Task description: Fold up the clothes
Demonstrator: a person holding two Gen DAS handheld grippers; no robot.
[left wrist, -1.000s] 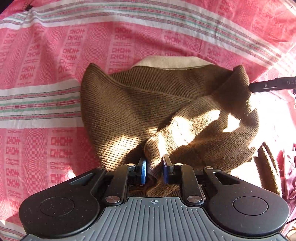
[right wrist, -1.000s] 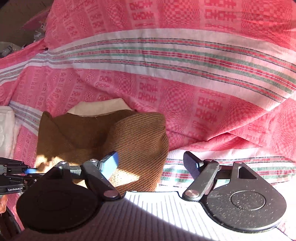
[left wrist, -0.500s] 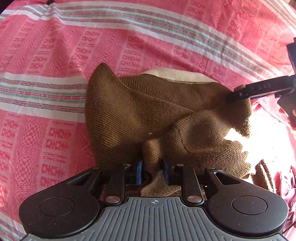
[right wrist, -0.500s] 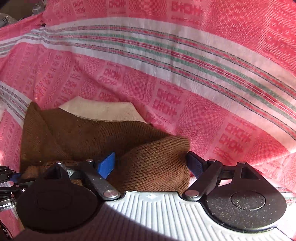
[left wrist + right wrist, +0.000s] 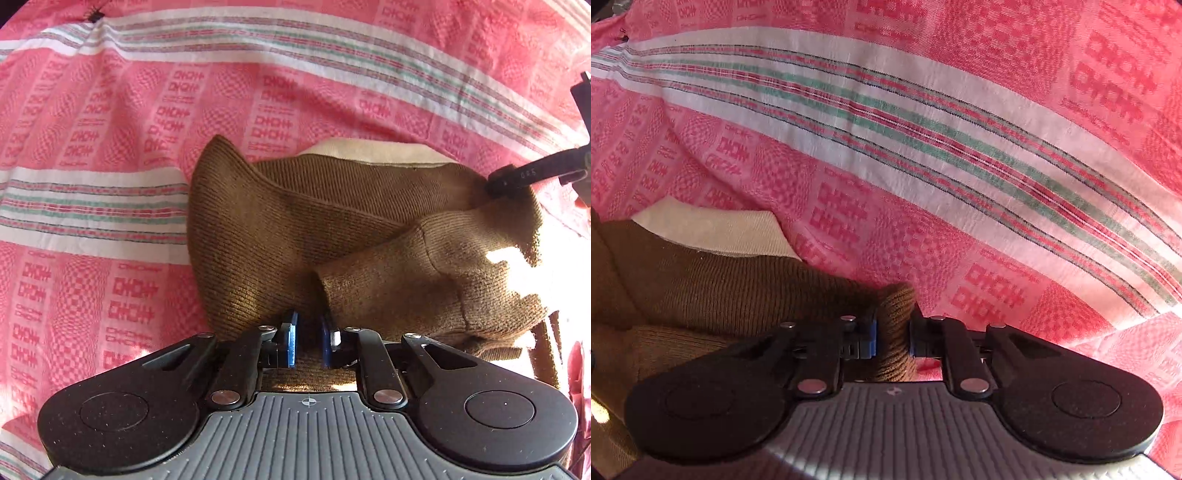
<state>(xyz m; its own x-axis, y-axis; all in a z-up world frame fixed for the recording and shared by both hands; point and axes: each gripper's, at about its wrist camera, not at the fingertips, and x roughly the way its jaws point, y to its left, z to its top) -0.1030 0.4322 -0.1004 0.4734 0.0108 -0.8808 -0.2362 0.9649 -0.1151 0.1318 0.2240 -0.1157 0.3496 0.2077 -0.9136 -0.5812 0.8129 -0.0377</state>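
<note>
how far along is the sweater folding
Partly done: the brown knit sweater lies bunched on the pink patterned sheet, a sleeve already across its body. In hand: the left gripper and right gripper are both closing their jaws on knit folds. Left: a flat, squared final fold.

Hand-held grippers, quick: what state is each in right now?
Left hand-held gripper: jaws closing on the brown sweater.
Right hand-held gripper: jaws closing, pinching the sweater's edge.

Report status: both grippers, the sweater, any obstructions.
Left gripper closing on brown sweater near edge. Right gripper closing, pads pinching its far corner fold. Sweater bunched on pink bedspread. Nothing in the way.
</note>
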